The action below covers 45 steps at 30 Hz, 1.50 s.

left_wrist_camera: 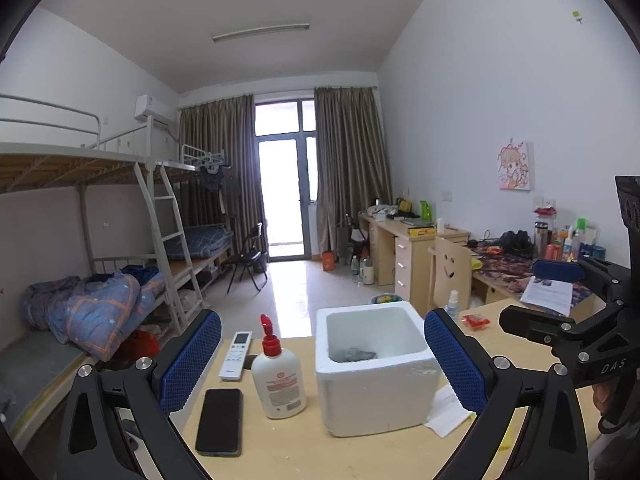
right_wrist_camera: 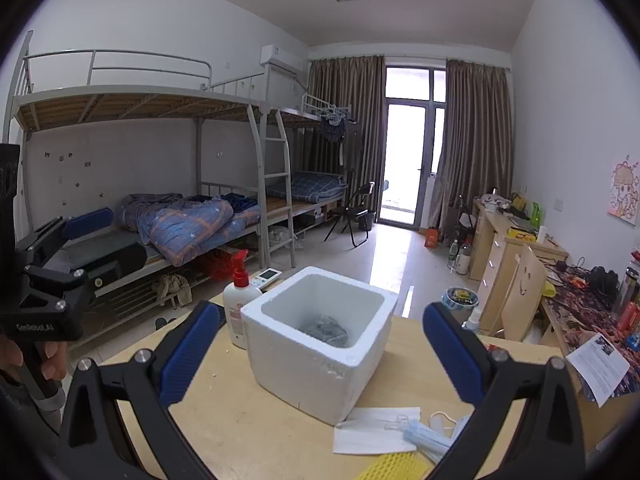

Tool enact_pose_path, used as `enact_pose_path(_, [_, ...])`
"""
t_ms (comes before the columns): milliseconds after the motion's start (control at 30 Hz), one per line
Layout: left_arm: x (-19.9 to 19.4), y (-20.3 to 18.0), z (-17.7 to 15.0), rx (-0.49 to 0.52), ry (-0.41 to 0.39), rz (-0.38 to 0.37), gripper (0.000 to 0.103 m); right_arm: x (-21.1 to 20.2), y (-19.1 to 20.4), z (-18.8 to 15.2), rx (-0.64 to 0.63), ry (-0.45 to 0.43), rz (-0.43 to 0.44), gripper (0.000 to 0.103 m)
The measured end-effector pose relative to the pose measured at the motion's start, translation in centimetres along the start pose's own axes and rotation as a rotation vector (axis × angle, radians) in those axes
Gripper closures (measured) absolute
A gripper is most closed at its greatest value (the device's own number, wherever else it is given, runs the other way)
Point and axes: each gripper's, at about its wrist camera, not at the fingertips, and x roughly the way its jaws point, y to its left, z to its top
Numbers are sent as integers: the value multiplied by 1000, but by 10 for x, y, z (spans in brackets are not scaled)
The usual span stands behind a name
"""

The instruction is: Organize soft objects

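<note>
Grey cloth (right_wrist_camera: pixel 325 329) lies in foam box (right_wrist_camera: pixel 320 344), beyond open jaws.

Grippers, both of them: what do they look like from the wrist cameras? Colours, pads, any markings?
Both are matt black frames with silver bolts. The left gripper and right gripper each carry two blue, textured finger pads. Seen from the other camera, the right body reads "DAS" and the left reads "GenRobot.AI". A grey sleeve edge shows under the left one.

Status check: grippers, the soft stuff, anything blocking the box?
Left gripper and right gripper open, empty. Grey cloth in foam box; face masks on table beside it. Lotion bottle close by box, opening clear.
</note>
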Motion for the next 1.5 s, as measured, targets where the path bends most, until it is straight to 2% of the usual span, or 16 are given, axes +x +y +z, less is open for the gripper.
enact_pose_path(533, [-36, -15, -13, -6, -14, -56, 1, -40, 8, -25, -3, -13, -31, 0])
enact_pose_path(633, [-43, -17, -19, -9, -29, -48, 1, -48, 8, -30, 1, -25, -39, 0])
enact_pose_path(1233, [-58, -29, -68, -38, -36, -68, 1, -71, 9, -89, 58, -50, -55, 0])
enact_pose_path(1367, [-58, -36, -88, -55, -48, -62, 1, -72, 7, -103, 83, -55, -68, 0])
enact_pose_path(1500, [-53, -41, -105, -69, -26, -81, 1, -69, 8, -120, 100, -49, -75, 0])
